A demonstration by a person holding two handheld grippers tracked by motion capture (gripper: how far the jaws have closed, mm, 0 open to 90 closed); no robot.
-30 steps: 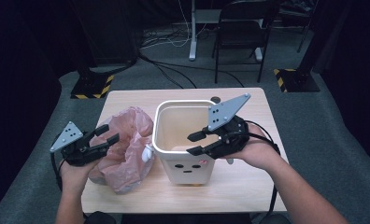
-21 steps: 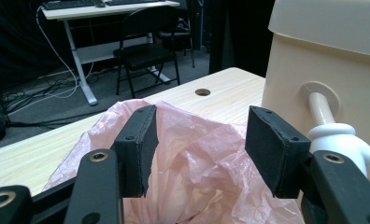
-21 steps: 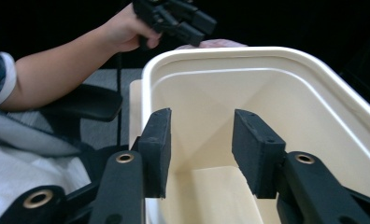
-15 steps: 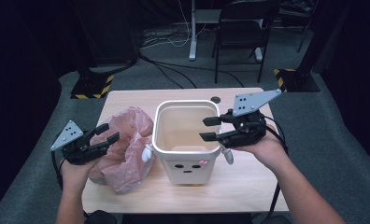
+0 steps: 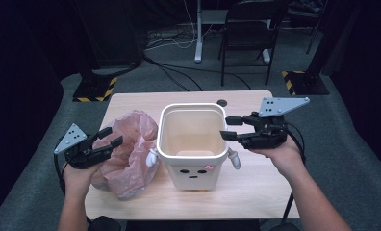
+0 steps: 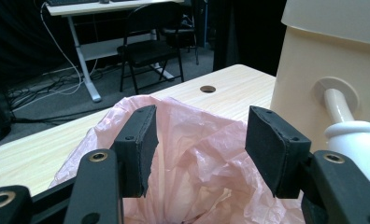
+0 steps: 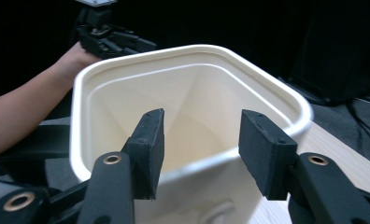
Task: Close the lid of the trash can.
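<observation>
The left gripper (image 5: 106,139) has its jaws wide apart and empty, with the pink bag (image 6: 197,158) lying between and beyond them on the desk (image 5: 256,192). The right gripper (image 5: 231,128) is likewise wide open, holding nothing, its jaws just at the bin (image 5: 192,144) rim, which sits ahead of them.

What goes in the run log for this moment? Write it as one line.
left hand-held gripper: open, over pink bag | right hand-held gripper: open, at bin rim | bin: upright, empty | nothing held
</observation>
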